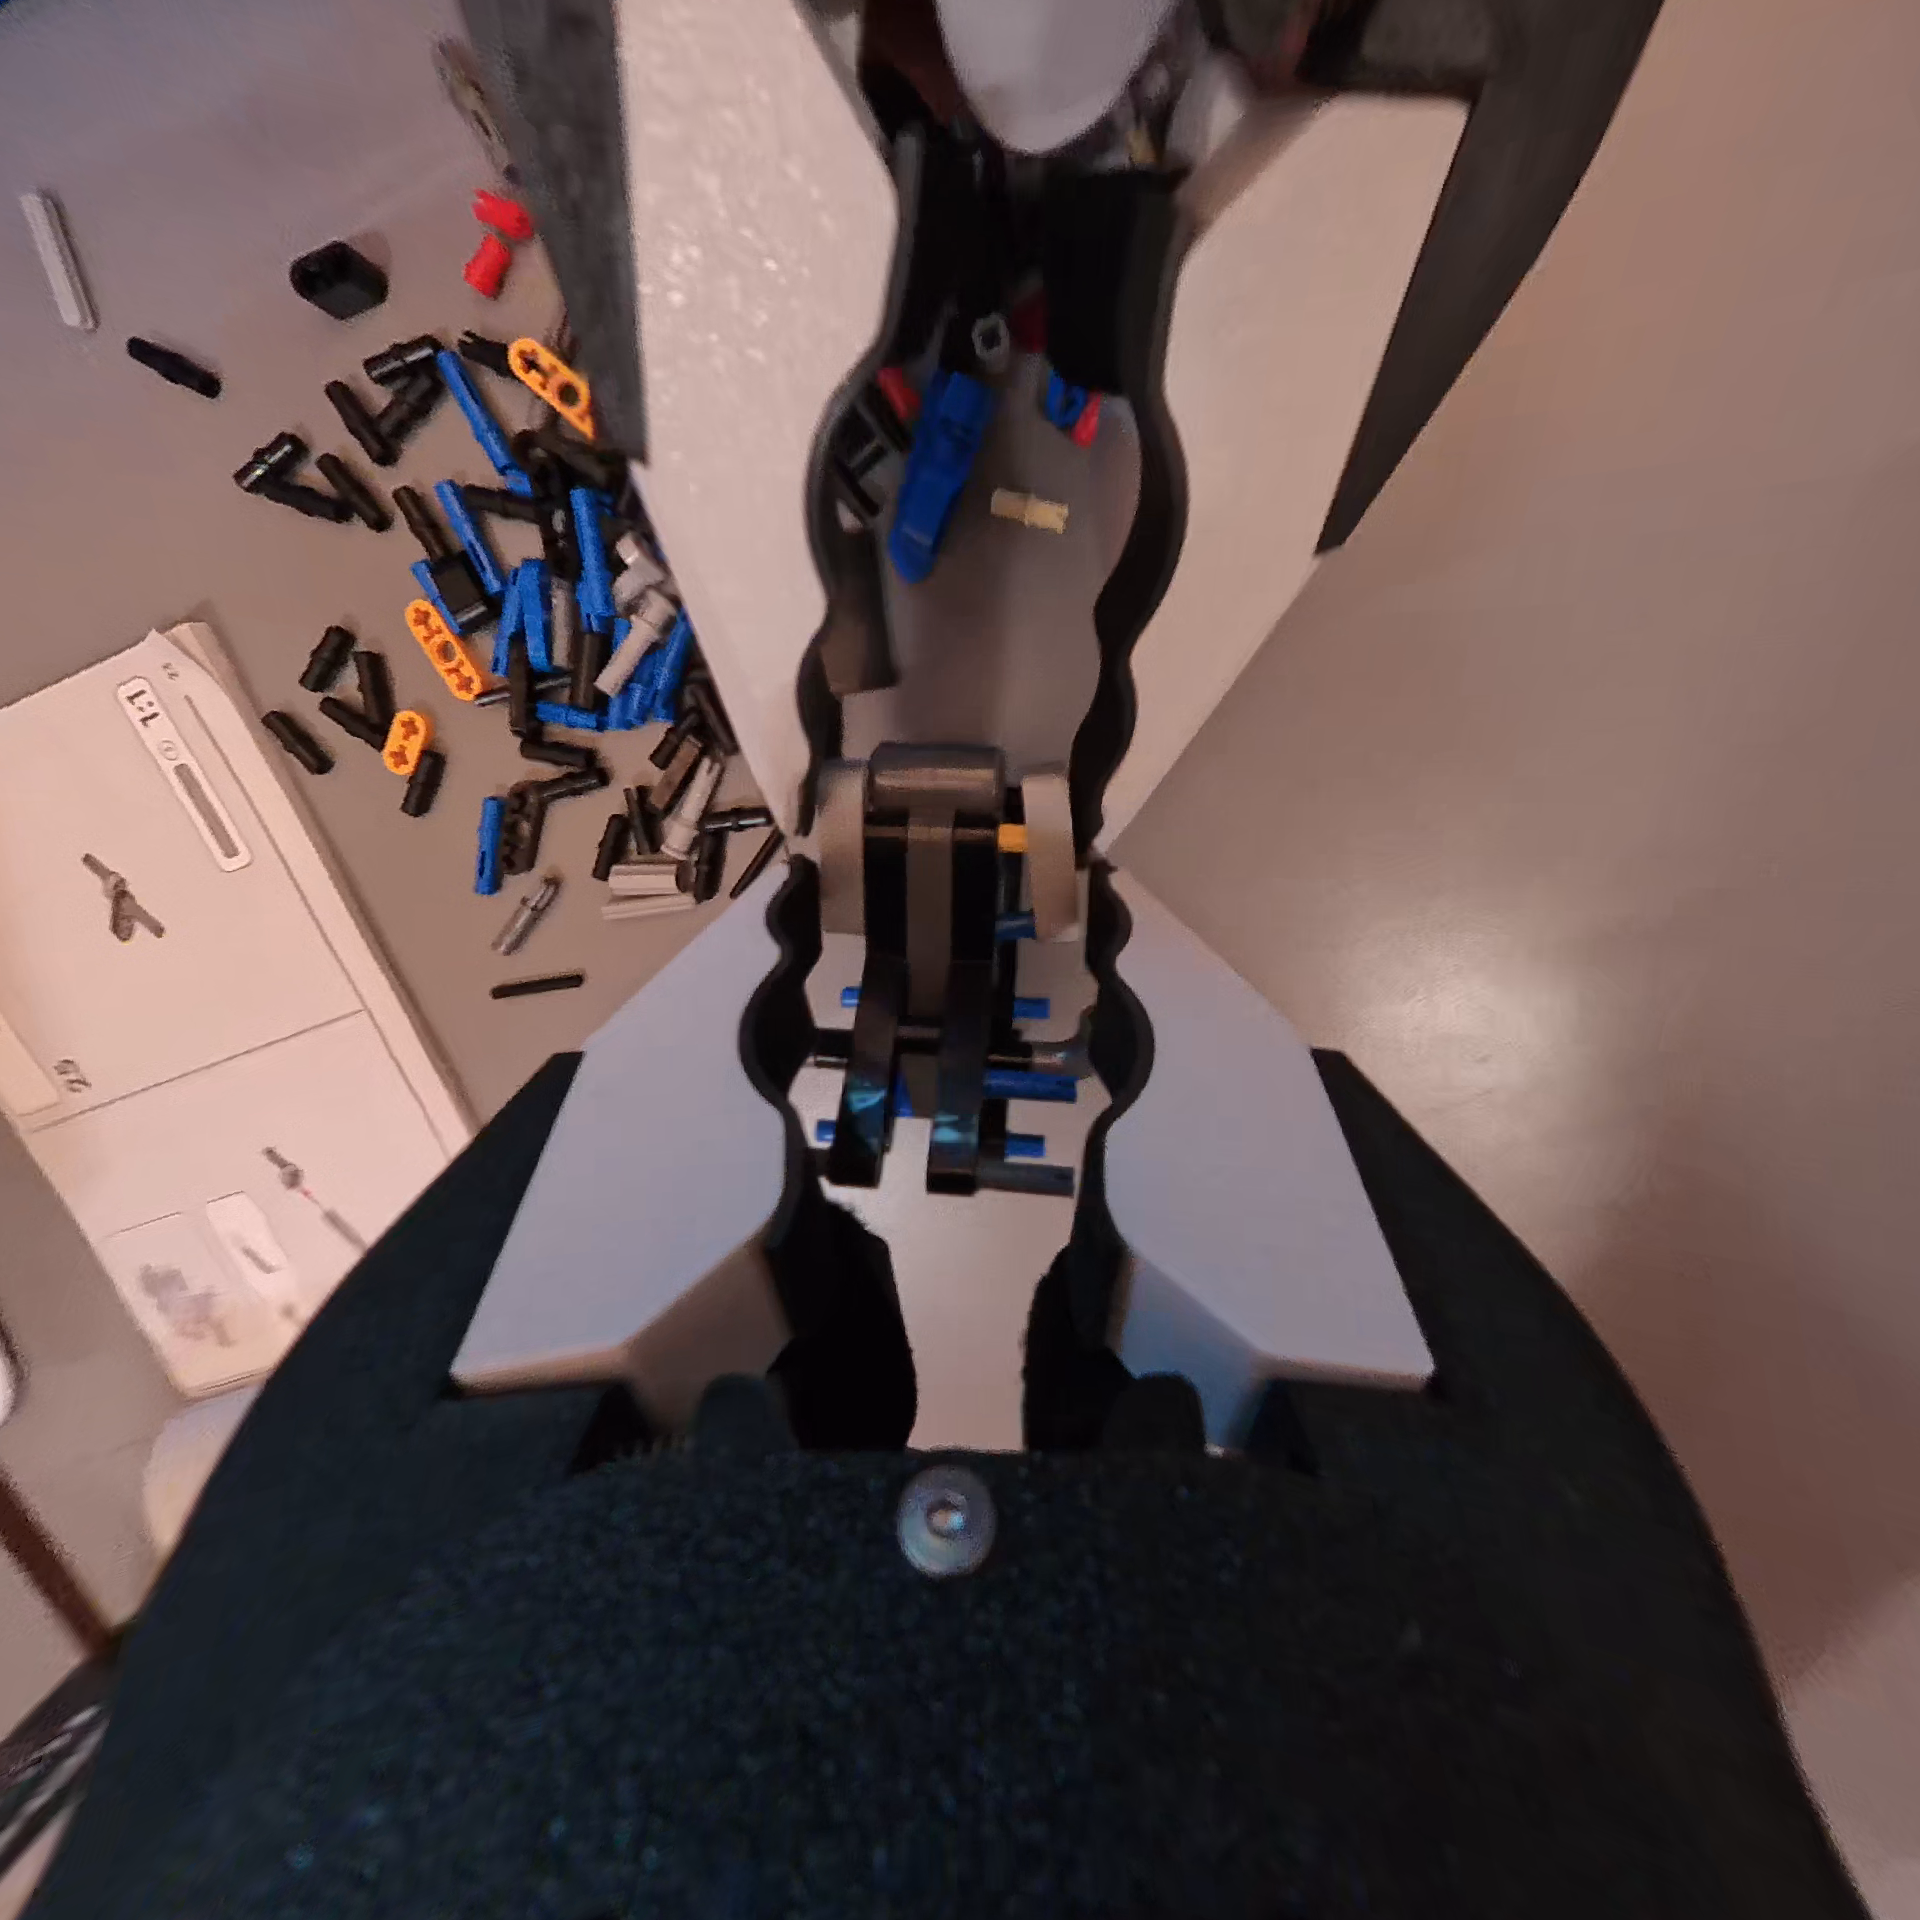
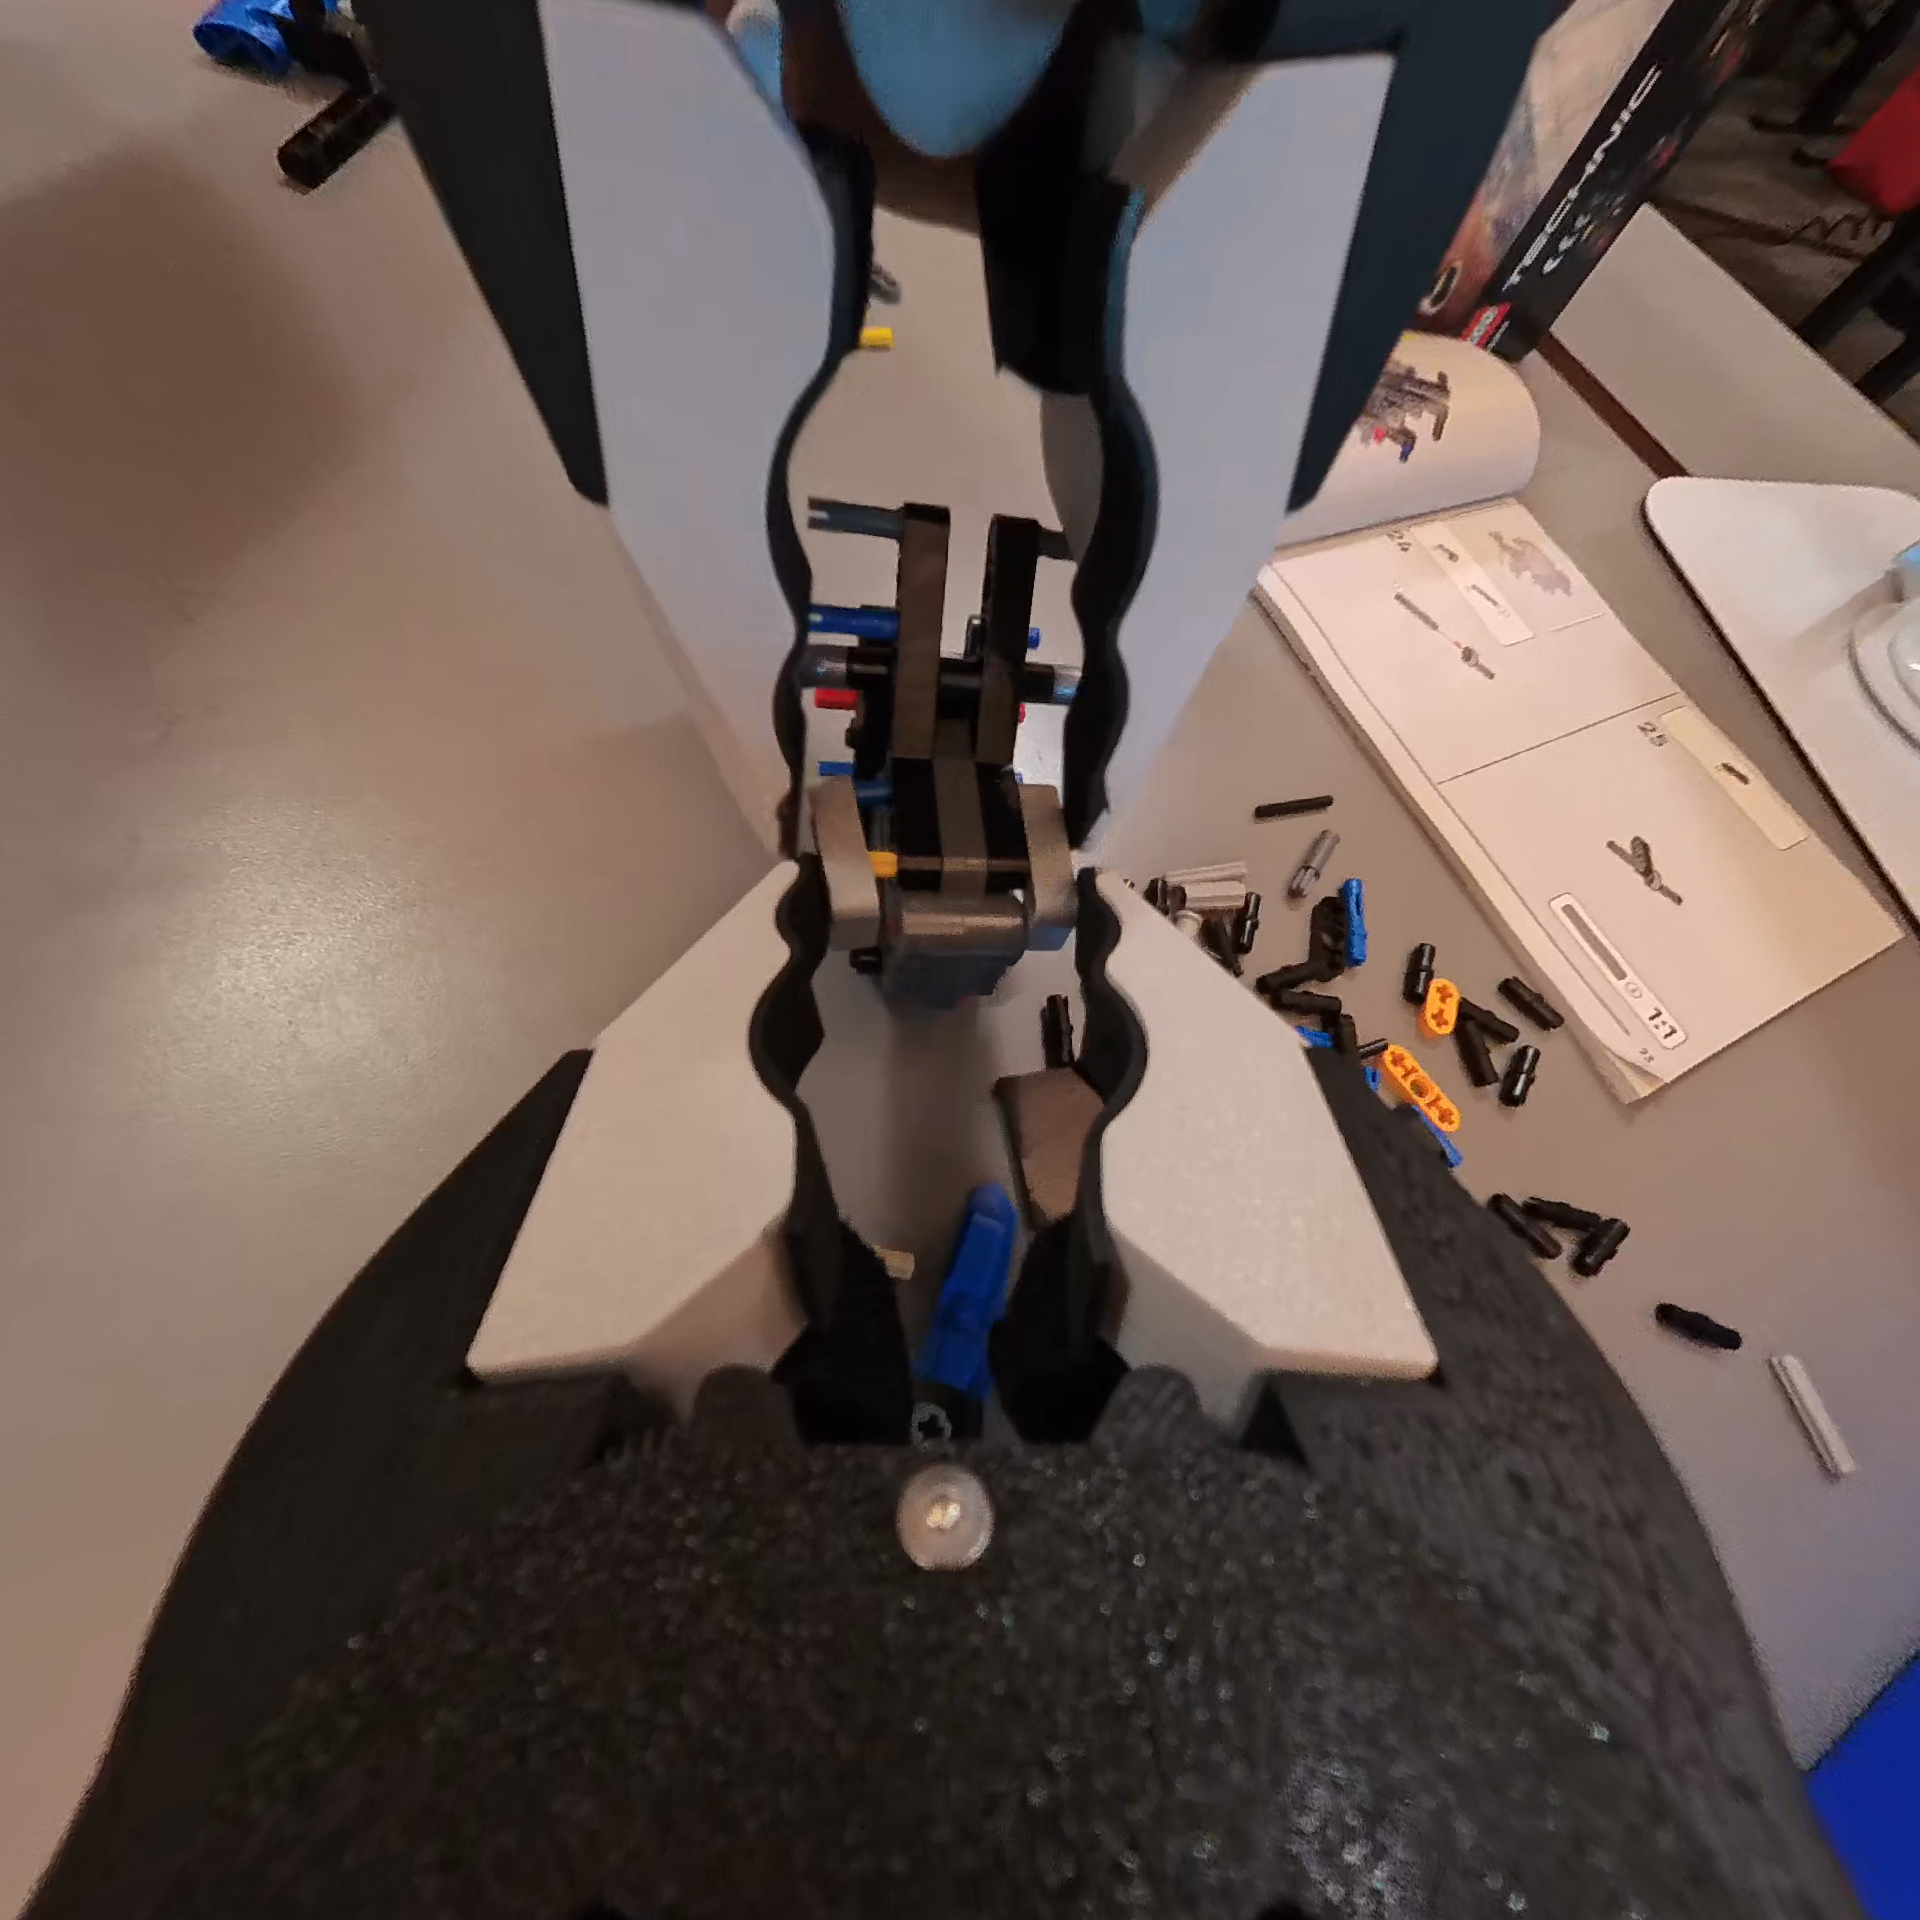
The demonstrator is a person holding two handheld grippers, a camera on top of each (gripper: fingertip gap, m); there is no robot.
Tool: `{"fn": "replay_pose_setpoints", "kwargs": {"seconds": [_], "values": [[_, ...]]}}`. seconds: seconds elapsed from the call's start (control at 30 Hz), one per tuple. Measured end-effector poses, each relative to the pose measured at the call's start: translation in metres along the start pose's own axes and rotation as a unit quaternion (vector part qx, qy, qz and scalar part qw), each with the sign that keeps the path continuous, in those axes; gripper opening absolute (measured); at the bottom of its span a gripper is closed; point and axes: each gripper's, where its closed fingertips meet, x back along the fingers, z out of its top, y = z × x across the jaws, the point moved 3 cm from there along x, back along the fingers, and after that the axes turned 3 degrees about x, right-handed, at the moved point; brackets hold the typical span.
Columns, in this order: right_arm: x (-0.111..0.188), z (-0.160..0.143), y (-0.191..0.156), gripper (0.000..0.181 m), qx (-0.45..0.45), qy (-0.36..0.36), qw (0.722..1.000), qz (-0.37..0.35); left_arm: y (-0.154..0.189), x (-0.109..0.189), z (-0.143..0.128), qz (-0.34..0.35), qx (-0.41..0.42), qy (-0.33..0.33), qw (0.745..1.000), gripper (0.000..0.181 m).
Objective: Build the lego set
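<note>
A small lego assembly [image 1: 935,987] of black beams, blue pins and a grey end piece hangs between my two grippers above the table. My left gripper [image 1: 945,862] is shut on its black-beam end, fingers [image 1: 644,1195] on either side. My right gripper [image 2: 935,873] faces it and is shut on the grey end [image 2: 940,904]. In the left wrist view the right gripper's fingers [image 1: 727,416] come in from the top. In the right wrist view the left gripper's fingers [image 2: 707,416] do the same. The assembly's black beams [image 2: 925,644] show there too.
A pile of loose black, blue, grey and orange parts [image 1: 540,582] lies left of the grippers, also in the right wrist view [image 2: 1403,1018]. An open instruction booklet [image 1: 187,935] [image 2: 1558,748] lies beside it. A blue piece [image 1: 935,468] and a tan pin [image 1: 1029,511] lie under the grippers. The set's box [image 2: 1579,177] stands far right. My left and right fingertips are right by each other.
</note>
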Motion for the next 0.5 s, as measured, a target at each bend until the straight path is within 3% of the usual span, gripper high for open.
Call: {"fn": "replay_pose_setpoints", "kwargs": {"seconds": [0.03, 0.1, 0.2, 0.37, 0.5], "values": [[0.0, 0.0, 0.0, 0.047, 0.006, 0.0, 1.0, -0.003, 0.001, 0.002, 0.002, -0.009, 0.015, 0.014, 1.0, 0.058], [0.0, 0.0, -0.001, 0.047, 0.014, -0.001, 1.0, -0.01, 0.001, 0.007, 0.002, -0.009, 0.024, 0.029, 0.999, 0.072], [-0.001, 0.0, 0.0, 0.047, 0.013, -0.002, 1.0, -0.008, 0.001, 0.01, -0.004, -0.001, 0.019, 0.012, 1.0, 0.079], [-0.001, 0.001, 0.0, 0.047, 0.015, -0.002, 1.0, -0.009, -0.003, -0.002, -0.01, 0.007, 0.027, -0.031, 0.999, 0.07], [-0.001, 0.0, 0.001, 0.047, 0.015, 0.008, 1.0, -0.008, -0.007, 0.005, -0.003, -0.005, 0.056, 0.007, 0.998, 0.06]]}}
